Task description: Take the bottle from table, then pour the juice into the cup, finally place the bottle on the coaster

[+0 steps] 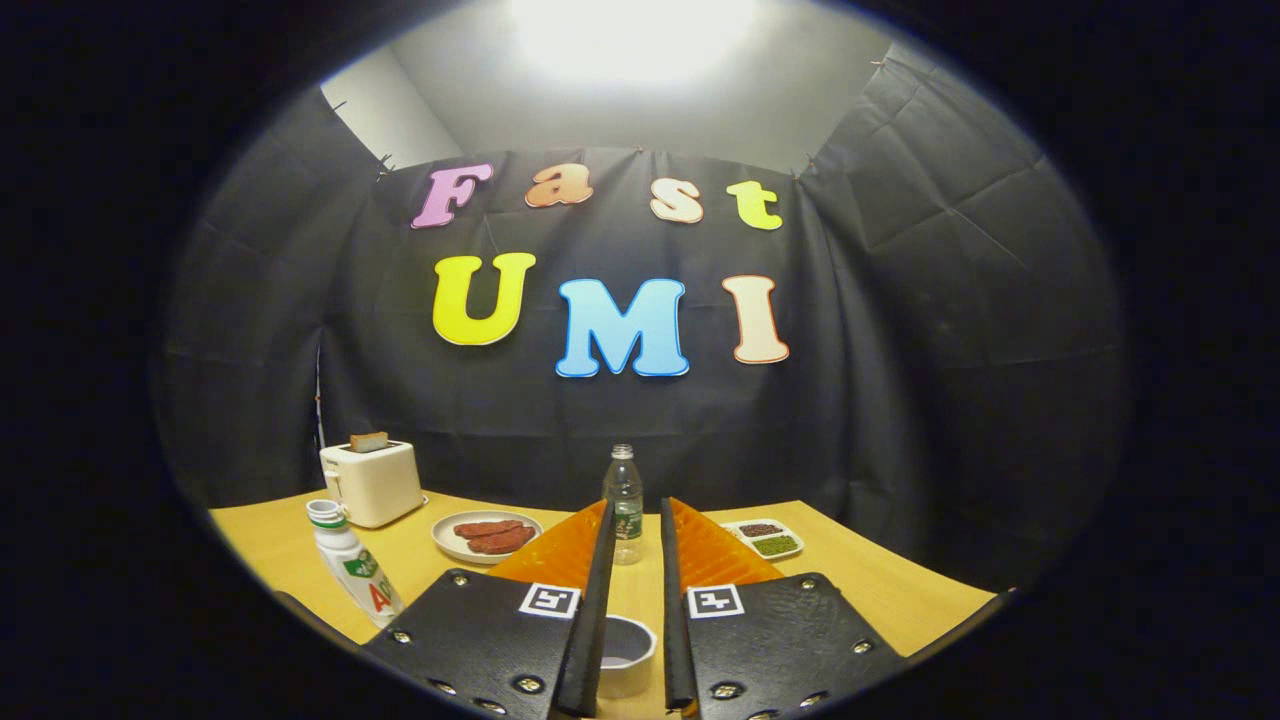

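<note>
A clear plastic bottle (623,500) with a green label stands upright on the wooden table (900,590), beyond my fingertips and in line with the gap between them. My gripper (637,506) is open by a narrow gap, and its orange fingers (712,552) with black pads hold nothing. Below the gap, close in under the fingers, sits a white cup (628,652). A white bottle (352,572) with a green cap stands tilted in the view at the near left, apart from the fingers.
A white toaster (372,482) with a slice of bread in it stands at the back left. A white plate (487,536) with red meat slices lies left of the clear bottle. A small divided tray (765,538) of condiments lies to its right.
</note>
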Available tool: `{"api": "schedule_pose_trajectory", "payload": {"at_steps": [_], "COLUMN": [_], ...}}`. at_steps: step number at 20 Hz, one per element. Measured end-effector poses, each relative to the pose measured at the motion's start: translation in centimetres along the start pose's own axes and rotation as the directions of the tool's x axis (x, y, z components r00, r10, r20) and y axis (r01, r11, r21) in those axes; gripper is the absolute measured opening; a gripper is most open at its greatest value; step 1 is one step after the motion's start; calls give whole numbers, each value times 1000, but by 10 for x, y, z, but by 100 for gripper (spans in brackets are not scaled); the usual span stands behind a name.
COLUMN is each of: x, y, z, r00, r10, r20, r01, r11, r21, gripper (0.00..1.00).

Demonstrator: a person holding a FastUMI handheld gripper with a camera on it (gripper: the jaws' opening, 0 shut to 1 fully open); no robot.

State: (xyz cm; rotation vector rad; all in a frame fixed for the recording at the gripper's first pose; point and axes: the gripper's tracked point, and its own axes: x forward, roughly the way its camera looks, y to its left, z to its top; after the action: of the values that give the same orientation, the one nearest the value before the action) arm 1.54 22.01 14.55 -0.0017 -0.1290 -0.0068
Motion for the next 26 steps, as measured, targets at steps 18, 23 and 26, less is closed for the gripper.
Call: {"api": "schedule_pose_trajectory", "payload": {"at_steps": [18, 23, 26], "x": [-19, -23, -29], "y": [193, 223, 236], "z": [-121, -124, -119], "r00": [963, 956, 946], "r10": [168, 221, 271], "r20": [-213, -194, -178], "r01": [-185, -231, -271], "r11": [981, 973, 962], "r21": [-64, -31, 22], "gripper": [25, 25, 29]}}
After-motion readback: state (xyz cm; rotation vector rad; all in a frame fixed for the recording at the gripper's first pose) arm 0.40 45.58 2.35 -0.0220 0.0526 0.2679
